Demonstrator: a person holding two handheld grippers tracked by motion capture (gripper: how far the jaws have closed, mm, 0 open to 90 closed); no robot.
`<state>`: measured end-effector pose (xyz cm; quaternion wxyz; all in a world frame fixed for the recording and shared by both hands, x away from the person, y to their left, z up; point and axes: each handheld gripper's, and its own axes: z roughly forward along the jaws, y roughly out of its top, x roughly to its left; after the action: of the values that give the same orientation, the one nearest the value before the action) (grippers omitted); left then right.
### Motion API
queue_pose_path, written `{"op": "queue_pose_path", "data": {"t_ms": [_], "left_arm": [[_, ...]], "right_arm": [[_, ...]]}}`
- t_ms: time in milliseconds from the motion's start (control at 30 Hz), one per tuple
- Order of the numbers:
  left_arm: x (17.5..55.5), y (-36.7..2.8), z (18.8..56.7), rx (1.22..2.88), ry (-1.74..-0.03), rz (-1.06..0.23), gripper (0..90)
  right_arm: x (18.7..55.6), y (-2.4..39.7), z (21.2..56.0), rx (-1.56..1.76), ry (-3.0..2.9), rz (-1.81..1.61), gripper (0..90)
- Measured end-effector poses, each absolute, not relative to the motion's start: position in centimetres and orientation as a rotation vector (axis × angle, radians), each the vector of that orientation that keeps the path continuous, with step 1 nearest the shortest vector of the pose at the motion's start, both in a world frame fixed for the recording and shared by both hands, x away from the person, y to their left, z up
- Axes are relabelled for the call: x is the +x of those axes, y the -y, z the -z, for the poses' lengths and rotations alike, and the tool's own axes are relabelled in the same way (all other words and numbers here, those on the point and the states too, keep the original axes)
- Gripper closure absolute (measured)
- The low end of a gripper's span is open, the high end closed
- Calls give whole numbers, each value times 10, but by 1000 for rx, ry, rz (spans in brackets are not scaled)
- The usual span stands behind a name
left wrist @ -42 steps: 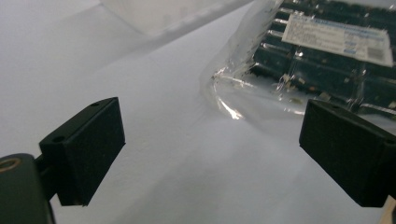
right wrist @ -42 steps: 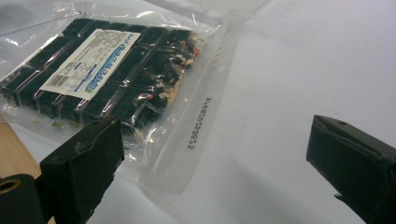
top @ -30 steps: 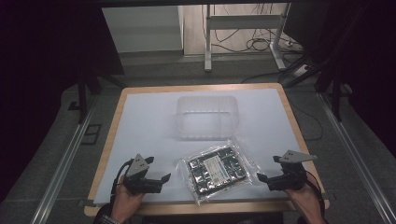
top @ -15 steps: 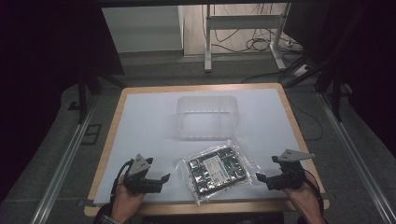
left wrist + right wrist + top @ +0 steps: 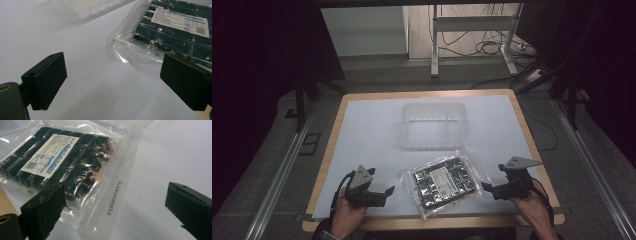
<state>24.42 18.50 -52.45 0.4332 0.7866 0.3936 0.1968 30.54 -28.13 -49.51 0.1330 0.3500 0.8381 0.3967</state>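
Bag [image 5: 446, 180]: flat on the table [image 5: 362, 130], near the front edge, between the two grippers; clear plastic, dark blocks in a grid inside, one white label on top.
Bin [image 5: 434, 125]: clear, behind the bag, near it but apart; looks empty.
Left gripper [image 5: 387, 192]: jaws wide apart, nothing held; close to the bag's left corner, not touching as far as can be told.
Right gripper [image 5: 484, 187]: jaws wide apart, nothing held; at the bag's right margin, with film lying between the jaws in the right gripper view [image 5: 117, 195].
Handling: probably light to middling; film soft and slippery, contents stiff enough to keep the pack flat; loose crumbs inside hint at brittle pieces, so no hard squeeze on the blocks.
Hold: likely best on the empty film border at each side, pinched flat; a one-sided grip would probably let the pack sag and slide.
Count: one bag, one bin, one label, two grippers, two hands.
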Motion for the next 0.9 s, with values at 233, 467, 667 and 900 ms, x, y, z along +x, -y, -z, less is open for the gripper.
{"op": "queue_pose_path", "data": {"t_ms": [233,467,667,900], "left_arm": [[245,-184,527,1984,-965,-501,61],[246,-182,529,2009,-944,-505,61],[246,-182,530,2019,-943,-509,61],[246,-180,531,2046,-927,-511,64]], "right_arm": [[313,279,497,1040,-2415,-1158,39],[318,273,500,1053,-2425,-1152,31],[324,266,503,1067,-2466,-1117,203],[331,258,508,1058,-2532,-1086,445]]}}
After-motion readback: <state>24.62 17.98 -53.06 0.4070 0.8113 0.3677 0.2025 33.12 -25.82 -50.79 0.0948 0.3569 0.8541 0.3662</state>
